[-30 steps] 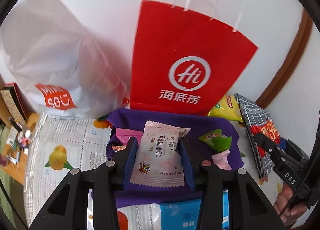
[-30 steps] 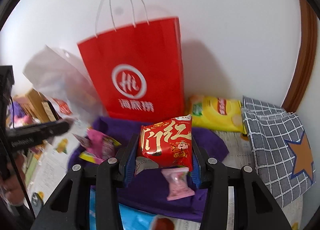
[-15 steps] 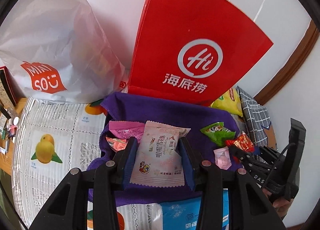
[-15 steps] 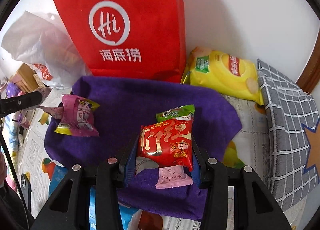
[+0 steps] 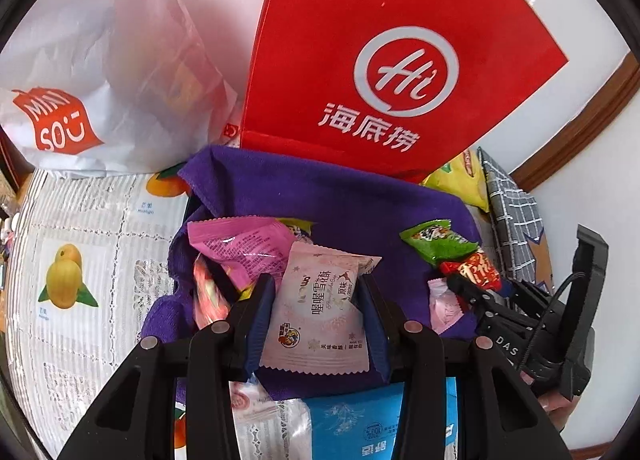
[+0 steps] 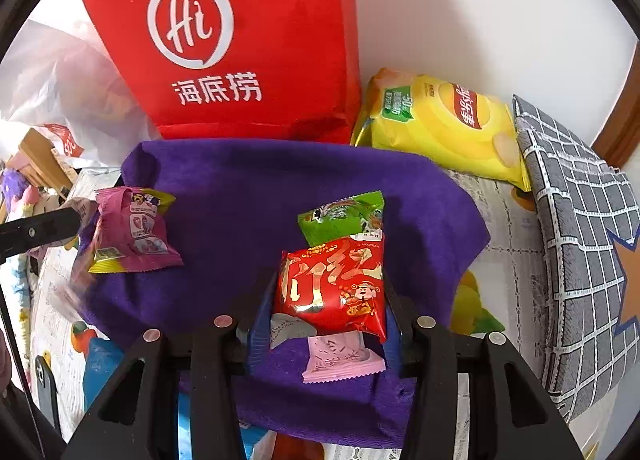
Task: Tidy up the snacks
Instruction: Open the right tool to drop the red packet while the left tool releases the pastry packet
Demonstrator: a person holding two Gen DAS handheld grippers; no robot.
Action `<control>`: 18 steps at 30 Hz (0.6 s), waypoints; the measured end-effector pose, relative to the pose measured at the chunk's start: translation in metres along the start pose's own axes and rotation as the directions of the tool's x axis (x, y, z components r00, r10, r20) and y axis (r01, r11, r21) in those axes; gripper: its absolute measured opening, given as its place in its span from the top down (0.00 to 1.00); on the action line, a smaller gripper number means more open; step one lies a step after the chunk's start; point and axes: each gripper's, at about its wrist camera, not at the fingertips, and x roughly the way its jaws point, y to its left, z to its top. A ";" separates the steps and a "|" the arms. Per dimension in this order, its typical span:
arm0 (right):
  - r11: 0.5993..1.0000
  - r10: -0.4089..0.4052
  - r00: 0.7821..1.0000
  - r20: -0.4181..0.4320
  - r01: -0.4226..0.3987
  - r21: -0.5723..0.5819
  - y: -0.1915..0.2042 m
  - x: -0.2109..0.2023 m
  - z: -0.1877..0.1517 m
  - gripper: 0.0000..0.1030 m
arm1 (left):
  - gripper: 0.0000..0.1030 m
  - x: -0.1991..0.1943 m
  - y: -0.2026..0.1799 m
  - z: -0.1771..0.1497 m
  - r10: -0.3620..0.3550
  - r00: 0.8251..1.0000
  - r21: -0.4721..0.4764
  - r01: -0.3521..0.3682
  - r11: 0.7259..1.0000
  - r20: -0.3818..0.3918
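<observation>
Snacks lie on a purple cloth point(image 6: 256, 195) that is spread over a table cover with fruit pictures point(image 5: 80, 260). The left gripper point(image 5: 316, 304) squeezes a pale pink snack packet point(image 5: 320, 312) between its two blue pads, just above the near part of the cloth. A bright pink packet point(image 5: 240, 244) lies just behind it, on the cloth. The right gripper point(image 6: 328, 300) has a red snack packet with gold writing point(image 6: 332, 284) between its pads, low over the cloth, and the pads press on its sides. A small pink candy point(image 6: 340, 356) lies right under the red packet, and a green packet point(image 6: 340, 215) lies just behind it. A purple packet with yellow ends point(image 6: 132, 232) sits at the left side of the cloth. A red paper bag point(image 6: 240, 39) stands behind the cloth by the wall. A white plastic bag point(image 5: 100, 59) is next to it on the left. A yellow chip bag point(image 6: 444, 127) lies to the right of the red bag, beside a grey checked cloth point(image 6: 580, 219).
</observation>
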 end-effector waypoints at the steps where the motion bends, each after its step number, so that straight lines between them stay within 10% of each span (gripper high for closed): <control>1: 1.000 0.000 1.000 -0.004 0.000 0.003 -0.001 0.001 0.000 0.54 | 0.60 0.002 0.000 0.000 0.005 1.000 -0.005 -0.005 1.000 -0.010; 18: 1.000 0.024 0.998 0.050 -0.024 -0.006 0.009 -0.015 0.004 0.35 | 0.59 0.013 0.001 0.002 0.009 0.999 -0.022 -0.010 1.000 -0.038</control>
